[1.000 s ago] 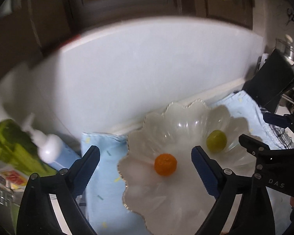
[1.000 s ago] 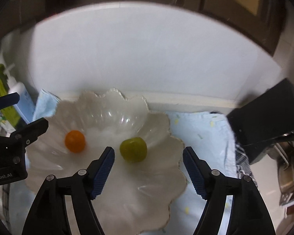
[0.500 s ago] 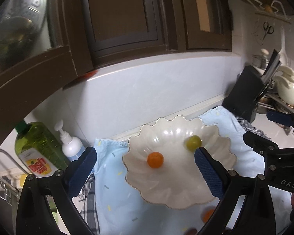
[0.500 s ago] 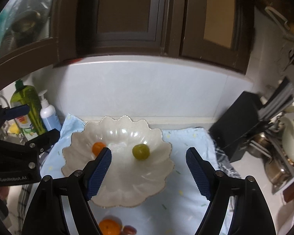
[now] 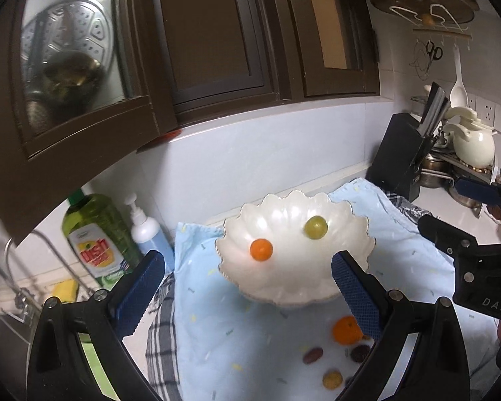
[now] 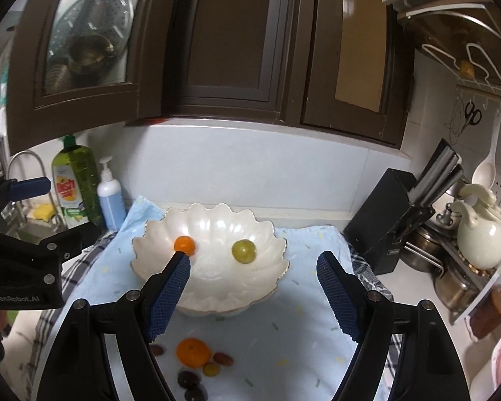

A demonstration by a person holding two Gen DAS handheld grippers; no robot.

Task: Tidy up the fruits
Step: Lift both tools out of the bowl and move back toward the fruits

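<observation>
A white scalloped bowl (image 5: 350, 277) (image 6: 267, 287) stands on a light blue cloth (image 5: 217, 334) (image 6: 284, 334). In it lie a small orange fruit (image 5: 261, 249) (image 6: 184, 244) and a green fruit (image 5: 315, 227) (image 6: 243, 251). On the cloth in front of the bowl lie a mandarin (image 5: 345, 329) (image 6: 193, 352), several dark red fruits (image 6: 222, 358) and a small yellow one (image 5: 332, 379) (image 6: 211, 369). My left gripper (image 5: 247, 284) and my right gripper (image 6: 254, 274) are both open and empty, raised above and in front of the bowl.
A green dish soap bottle (image 5: 93, 237) (image 6: 73, 187) and a pump bottle (image 5: 147, 230) (image 6: 110, 197) stand at the left by the sink. A black knife block (image 5: 404, 157) (image 6: 394, 220), a white teapot (image 6: 481, 237) and pots stand at the right. Dark cabinets hang above.
Both grippers have pulled back and up from the bowl, so the fruits on the cloth in front have come into view. The two fruits in the bowl have not moved.
</observation>
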